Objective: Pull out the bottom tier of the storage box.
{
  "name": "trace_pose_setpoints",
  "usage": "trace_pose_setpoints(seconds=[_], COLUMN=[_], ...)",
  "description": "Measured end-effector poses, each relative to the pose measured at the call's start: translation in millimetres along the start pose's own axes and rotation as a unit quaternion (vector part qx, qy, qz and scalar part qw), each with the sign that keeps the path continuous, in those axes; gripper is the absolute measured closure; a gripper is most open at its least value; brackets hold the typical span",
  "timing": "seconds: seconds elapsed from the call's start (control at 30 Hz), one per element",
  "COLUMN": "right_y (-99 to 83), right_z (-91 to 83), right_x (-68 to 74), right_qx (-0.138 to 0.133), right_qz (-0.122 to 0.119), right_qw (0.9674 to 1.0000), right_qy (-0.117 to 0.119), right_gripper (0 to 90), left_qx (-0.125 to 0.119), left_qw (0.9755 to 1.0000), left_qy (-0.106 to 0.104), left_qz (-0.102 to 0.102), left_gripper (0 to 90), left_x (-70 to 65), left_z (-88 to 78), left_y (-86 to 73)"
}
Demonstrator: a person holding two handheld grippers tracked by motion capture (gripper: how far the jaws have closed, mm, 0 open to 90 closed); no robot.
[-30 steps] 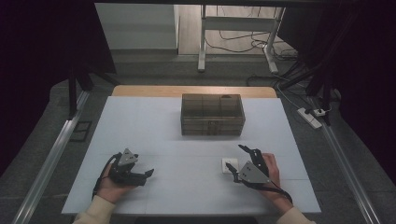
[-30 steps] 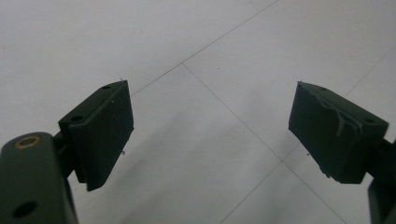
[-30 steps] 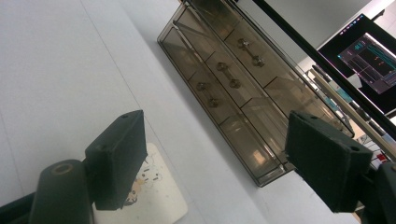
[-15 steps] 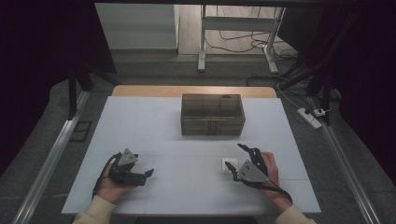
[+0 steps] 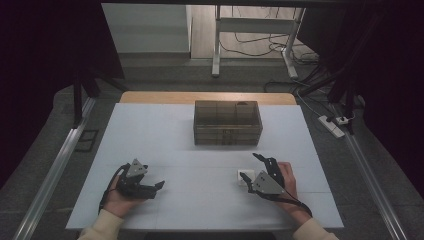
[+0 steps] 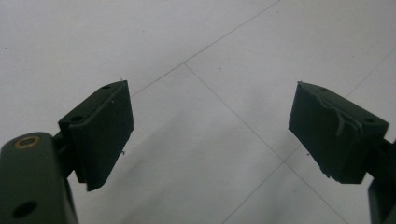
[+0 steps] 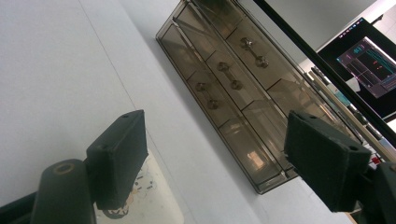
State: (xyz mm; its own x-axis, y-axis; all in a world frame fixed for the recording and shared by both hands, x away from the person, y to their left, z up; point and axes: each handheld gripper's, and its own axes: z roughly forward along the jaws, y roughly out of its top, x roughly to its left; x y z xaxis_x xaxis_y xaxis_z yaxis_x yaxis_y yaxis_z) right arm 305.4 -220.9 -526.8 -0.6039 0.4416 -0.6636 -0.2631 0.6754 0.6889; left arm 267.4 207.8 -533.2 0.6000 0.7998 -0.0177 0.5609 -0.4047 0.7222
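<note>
Here, we describe one moment at a white table (image 5: 165, 135), seen from above and along each gripper.

Step in hand: we judge this a start; both hands rest near the lower edge of the high view.

Left gripper (image 5: 159, 186): lower left, jaws wide apart, nothing between them, bare table below.

Right gripper (image 5: 252, 166): lower right, jaws wide apart, gripping nothing; one jaw hangs just over a small white card (image 5: 245, 176).

Drawer box (image 5: 227, 122): a smoky see-through organiser at upper centre, well apart from both grippers.

Box front: in the right gripper view the drawer box (image 7: 233, 88) shows three drawer handles in a row.

Next move: we judge the right gripper must either close on the card or reach up-frame to a handle.

Count: two grippers, one box, three handles, one card.
</note>
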Motion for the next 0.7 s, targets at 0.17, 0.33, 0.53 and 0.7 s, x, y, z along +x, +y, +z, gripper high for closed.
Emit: trace_pose_setpoints(seconds=[0.17, 0.33, 0.53, 0.7], right_y=[-0.2, -0.4, -0.9, -0.9], right_z=[2.1, 4.3, 5.8, 6.0], right_x=[-0.2, -0.1, -1.0, -1.5], right_qx=[0.000, 0.000, -0.001, -0.001], right_qz=[-0.003, -0.004, -0.003, -0.003], right_qw=[1.0000, 1.0000, 1.0000, 1.0000], right_qy=[-0.002, -0.003, -0.006, -0.007], right_gripper=[21.1, 21.2, 21.3, 21.4], left_qx=[0.000, 0.000, 0.000, 0.001], left_qw=[1.0000, 1.0000, 1.0000, 1.0000], left_qy=[0.001, 0.001, 0.001, 0.001], left_qz=[0.000, 0.000, 0.000, 0.000], left_gripper=[14.1, 14.1, 14.1, 14.1], left_x=[0.2, 0.3, 0.4, 0.6], left_z=[-0.1, 0.0, 0.4, 0.9], left_y=[0.0, -0.1, 0.0, 0.1])
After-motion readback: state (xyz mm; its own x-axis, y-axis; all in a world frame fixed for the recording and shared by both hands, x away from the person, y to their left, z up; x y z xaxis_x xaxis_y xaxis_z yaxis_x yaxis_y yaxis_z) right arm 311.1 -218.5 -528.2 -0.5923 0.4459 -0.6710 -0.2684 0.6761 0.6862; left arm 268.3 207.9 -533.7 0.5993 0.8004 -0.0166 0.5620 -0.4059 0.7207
